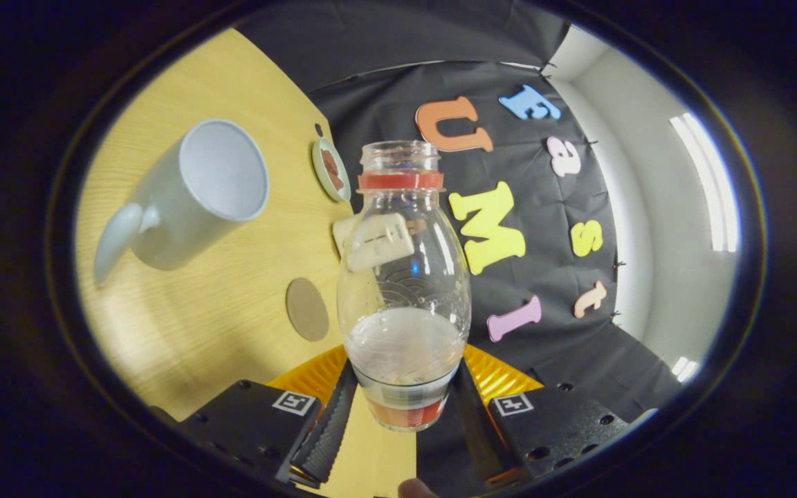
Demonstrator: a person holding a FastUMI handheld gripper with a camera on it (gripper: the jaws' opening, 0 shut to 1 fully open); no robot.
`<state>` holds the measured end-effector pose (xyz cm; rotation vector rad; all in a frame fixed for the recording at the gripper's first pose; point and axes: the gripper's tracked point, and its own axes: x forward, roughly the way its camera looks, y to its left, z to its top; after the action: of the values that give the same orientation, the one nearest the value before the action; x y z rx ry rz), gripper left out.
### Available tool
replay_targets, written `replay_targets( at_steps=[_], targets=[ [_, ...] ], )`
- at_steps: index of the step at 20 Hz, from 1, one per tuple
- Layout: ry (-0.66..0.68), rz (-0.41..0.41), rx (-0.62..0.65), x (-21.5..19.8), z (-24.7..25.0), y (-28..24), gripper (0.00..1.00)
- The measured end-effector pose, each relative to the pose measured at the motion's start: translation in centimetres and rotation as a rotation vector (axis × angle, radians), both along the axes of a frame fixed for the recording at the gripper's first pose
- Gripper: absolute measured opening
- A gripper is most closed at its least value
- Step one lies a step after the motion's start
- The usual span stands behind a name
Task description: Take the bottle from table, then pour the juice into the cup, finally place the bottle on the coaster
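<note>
- The clear plastic bottle (404, 277) has no cap, a red ring around its neck, and a little pale juice pooled in its lower part.
- The grey-white mug (191, 197) on the wooden table (184, 332) looks empty inside.
- A small dish (331, 169) beyond the mug holds something brown.
- The gripper (402, 408) clamps the bottle's base, both fingers pressing its sides; the bottle stands out ahead of them.
- A round brown coaster (306, 309) lies on the table just beside the bottle, nearer than the mug.
</note>
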<state>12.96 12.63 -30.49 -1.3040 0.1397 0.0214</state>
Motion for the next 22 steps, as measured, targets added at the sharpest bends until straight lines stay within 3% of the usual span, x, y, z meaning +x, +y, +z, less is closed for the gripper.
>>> replay_targets(
  at_steps=[22],
  targets=[
    [0.02,0.032,-0.35,0.8,1.7,0.4,0.78]
  ],
)
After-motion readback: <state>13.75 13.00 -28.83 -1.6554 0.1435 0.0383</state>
